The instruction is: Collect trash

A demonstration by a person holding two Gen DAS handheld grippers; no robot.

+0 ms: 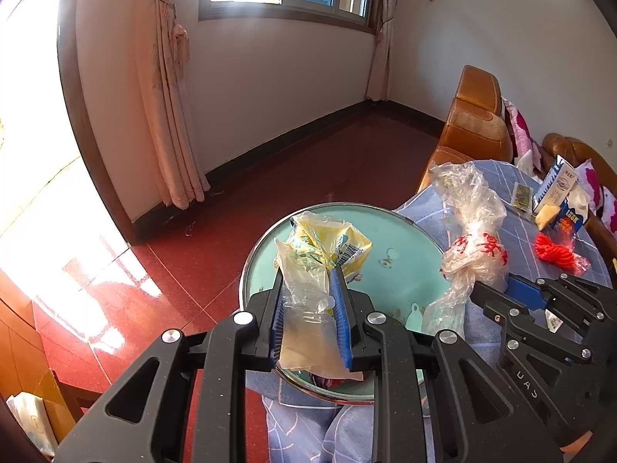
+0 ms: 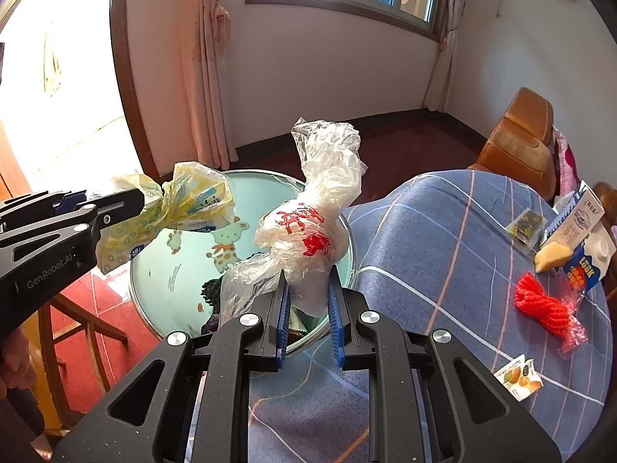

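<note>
Two bags up, both over the basin (image 2: pixel 154 293). Left gripper (image 1: pixel 310 308) clamps yellow bag (image 1: pixel 324 247), right gripper (image 2: pixel 308 308) pinches clear bag (image 2: pixel 308 231), long axis upright. Basin sits straight below at the table's left edge; right's nearer that edge.

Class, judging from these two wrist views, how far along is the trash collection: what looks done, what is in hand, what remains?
Done: some scraps already lie in the teal basin. In hand: the left tool grips a yellow wrapper, the right tool a clear plastic bag, both over the basin. Left on the blue cloth: milk carton, red net, small packets.
</note>
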